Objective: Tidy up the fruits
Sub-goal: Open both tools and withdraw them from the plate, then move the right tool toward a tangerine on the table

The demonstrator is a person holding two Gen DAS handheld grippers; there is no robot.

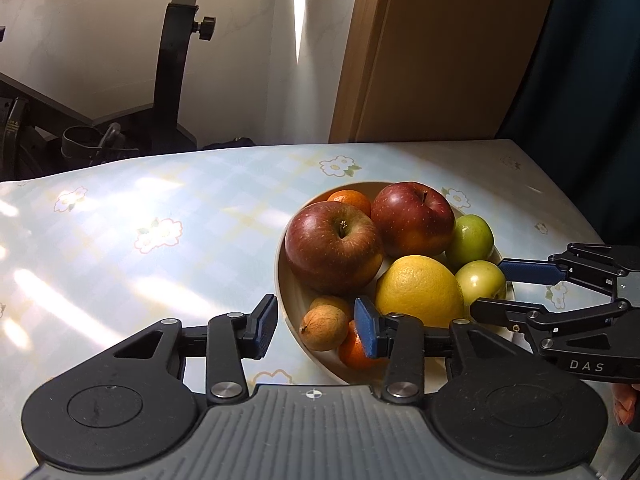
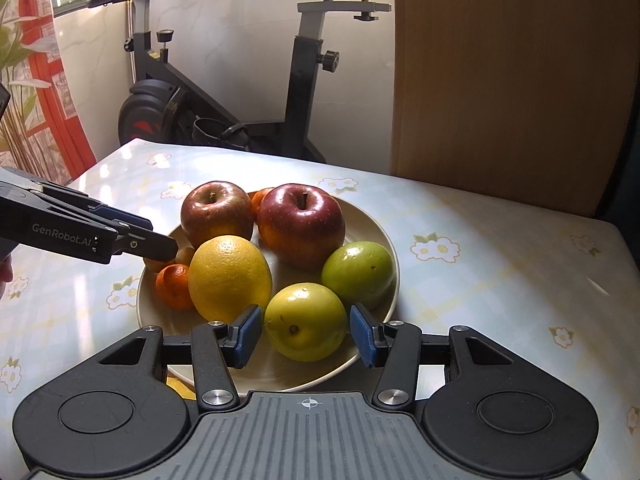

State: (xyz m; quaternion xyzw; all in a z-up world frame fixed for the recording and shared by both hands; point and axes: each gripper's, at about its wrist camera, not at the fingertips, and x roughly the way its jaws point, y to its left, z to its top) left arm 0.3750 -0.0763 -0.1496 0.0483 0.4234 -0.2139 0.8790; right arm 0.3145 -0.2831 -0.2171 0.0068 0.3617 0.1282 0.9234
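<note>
In the left wrist view, a cream plate (image 1: 289,300) is seen on the flowered surface (image 1: 160,240), toward its far right corner, and every fruit in sight is gathered on it: two red apples (image 1: 334,248), a large yellow citrus (image 1: 420,291), two green fruits (image 1: 470,240), small oranges (image 1: 350,202) and a small brown fruit (image 1: 324,327) at the near rim. The left gripper (image 1: 316,328) is held low over that near rim with its fingers apart; the brown fruit is framed between them, but no pad is pressed on it, and nothing is gripped. In the right wrist view, the right gripper (image 2: 306,334) is held at the plate's near edge, its fingers set on either side of the yellow-green fruit (image 2: 305,322); a sliver of gap seems to be left at each pad, so the fruit is judged to be bracketed rather than clamped. The left gripper is seen entering from the left edge, over the small fruits by the rim. No fruit is seen loose on the surface, so the gathering is judged largely done; what is left appears to be final settling of the fruits on the plate and the withdrawal of both grippers.
</note>
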